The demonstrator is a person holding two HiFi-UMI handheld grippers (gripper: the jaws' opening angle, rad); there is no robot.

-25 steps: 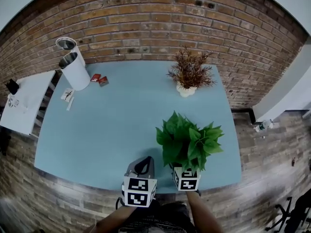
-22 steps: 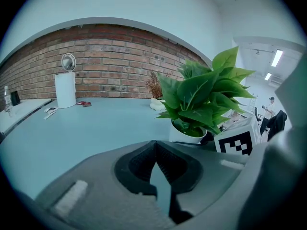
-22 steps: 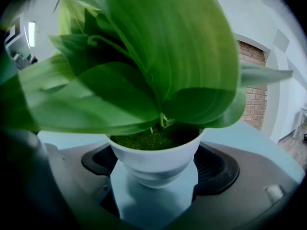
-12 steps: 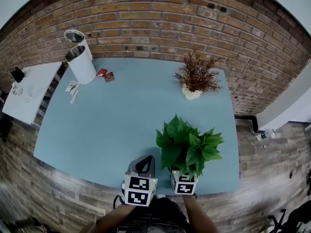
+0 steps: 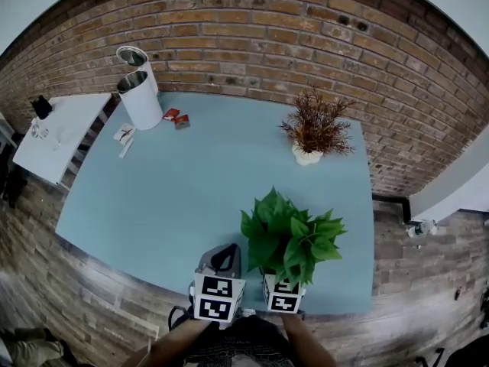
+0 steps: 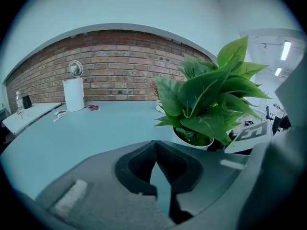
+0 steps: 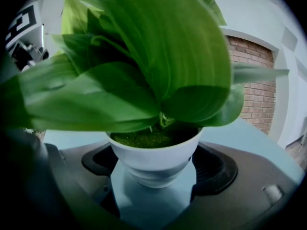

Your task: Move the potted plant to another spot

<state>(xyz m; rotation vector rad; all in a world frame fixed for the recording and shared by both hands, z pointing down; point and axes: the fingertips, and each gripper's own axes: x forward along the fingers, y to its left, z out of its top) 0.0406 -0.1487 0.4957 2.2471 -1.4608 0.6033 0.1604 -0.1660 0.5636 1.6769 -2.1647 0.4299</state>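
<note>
A: Surface?
B: Light-blue table, one flat top.
A: What's on it?
B: Far left corner, a white cylinder appliance, upright. Just beside it, red packets. White cards near the left edge. Far right, a dried plant in a white pot.
A: Front?
B: Green potted plant by the near right edge; can't tell whether the pot touches the top.

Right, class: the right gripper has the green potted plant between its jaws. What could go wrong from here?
1. The right gripper grips the tapered white pot below its rim, under broad leaves. The pot might tilt or slip.
2. The leaves fill the right gripper view, so setting the pot down may be half blind.
3. The pot is near the table's front edge, so a slip could send it off.
</note>
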